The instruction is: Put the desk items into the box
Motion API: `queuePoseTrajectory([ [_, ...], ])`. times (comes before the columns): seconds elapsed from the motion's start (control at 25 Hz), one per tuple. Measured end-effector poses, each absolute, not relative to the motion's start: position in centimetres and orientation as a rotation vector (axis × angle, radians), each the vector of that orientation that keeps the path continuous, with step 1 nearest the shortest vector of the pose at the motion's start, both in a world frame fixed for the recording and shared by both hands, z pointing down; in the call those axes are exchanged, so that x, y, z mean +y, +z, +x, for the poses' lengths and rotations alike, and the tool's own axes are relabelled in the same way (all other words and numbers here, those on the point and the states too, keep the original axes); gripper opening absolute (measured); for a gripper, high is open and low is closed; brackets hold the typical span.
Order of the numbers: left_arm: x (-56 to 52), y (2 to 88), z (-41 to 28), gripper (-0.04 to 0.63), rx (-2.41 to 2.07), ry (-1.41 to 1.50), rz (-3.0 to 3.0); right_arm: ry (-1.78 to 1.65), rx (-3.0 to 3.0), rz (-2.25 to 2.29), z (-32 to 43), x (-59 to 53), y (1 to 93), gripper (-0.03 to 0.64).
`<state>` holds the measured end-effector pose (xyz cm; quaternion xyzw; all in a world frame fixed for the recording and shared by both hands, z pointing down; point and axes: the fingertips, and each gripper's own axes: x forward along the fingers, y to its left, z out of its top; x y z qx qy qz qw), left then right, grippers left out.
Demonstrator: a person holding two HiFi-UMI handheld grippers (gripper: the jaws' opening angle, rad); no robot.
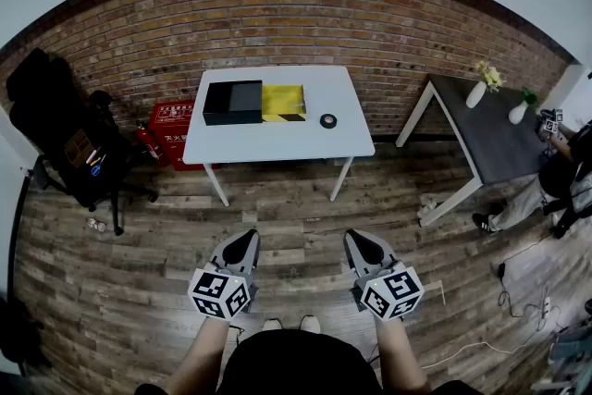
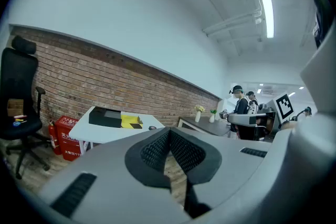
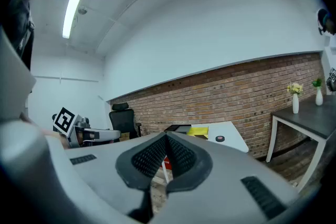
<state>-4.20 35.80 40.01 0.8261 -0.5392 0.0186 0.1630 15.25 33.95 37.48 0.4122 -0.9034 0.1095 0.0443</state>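
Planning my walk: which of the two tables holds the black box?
The white table straight ahead by the brick wall holds the black box; the dark table to its right bears two vases.

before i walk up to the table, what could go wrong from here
Both the left gripper and right gripper are shut, so arriving like that may shove the small black round item across the white table instead of grasping it. The flat yellow item lies right beside the black box; grabbing it might nudge the box. The red crate by the table leg could catch a foot.
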Motion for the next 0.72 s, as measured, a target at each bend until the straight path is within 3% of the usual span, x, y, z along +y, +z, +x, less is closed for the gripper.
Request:
queuePoseTrajectory([
  [0.72, 37.4, 40.3, -8.0, 0.012, -1.518, 0.045, 2.364, 0.335, -2.760, 1.305, 12.3, 35.1, 37.3, 0.021],
])
